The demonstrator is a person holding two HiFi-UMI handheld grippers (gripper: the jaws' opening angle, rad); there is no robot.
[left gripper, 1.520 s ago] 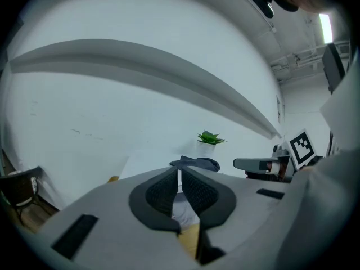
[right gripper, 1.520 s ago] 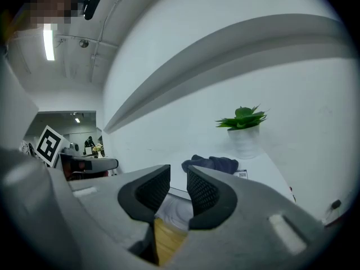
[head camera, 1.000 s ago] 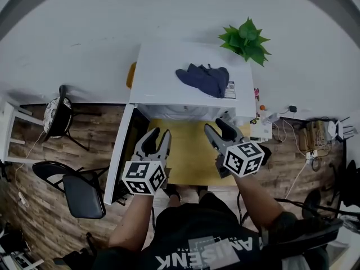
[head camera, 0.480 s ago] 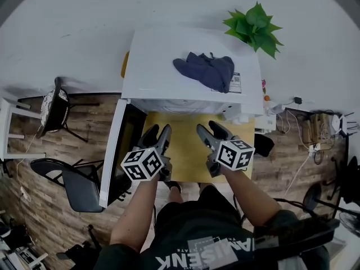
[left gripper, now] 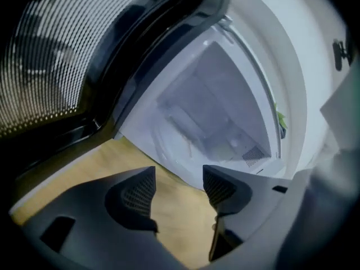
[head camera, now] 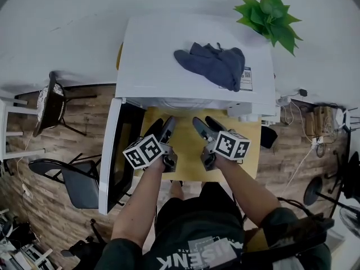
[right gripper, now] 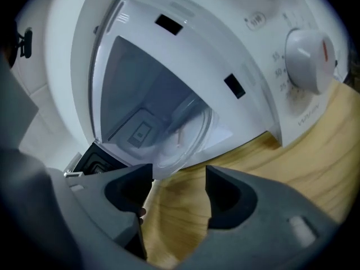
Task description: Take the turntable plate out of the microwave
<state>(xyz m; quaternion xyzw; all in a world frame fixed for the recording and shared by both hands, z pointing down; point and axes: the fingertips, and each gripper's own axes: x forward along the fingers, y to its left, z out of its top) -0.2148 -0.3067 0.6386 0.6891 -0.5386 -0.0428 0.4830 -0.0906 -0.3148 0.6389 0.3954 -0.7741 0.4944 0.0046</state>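
My left claw (left gripper: pixel 179 180) and right claw (right gripper: pixel 179 180), jaws just opening wide with nothing between them, face the clear round glass turntable plate (right gripper: pixel 181 140) inside the white box-shaped microwave (head camera: pixel 169 55); an uneven pinch could let slick glass slip.

We count one microwave (head camera: pixel 169 55), one turntable plate (right gripper: pixel 185 129), two grippers (left gripper (head camera: pixel 163 124), right gripper (head camera: pixel 205 122)), one dark cloth (head camera: pixel 216 63), one plant (head camera: pixel 270 13) and two chairs (head camera: pixel 48 103) (head camera: pixel 79 187).
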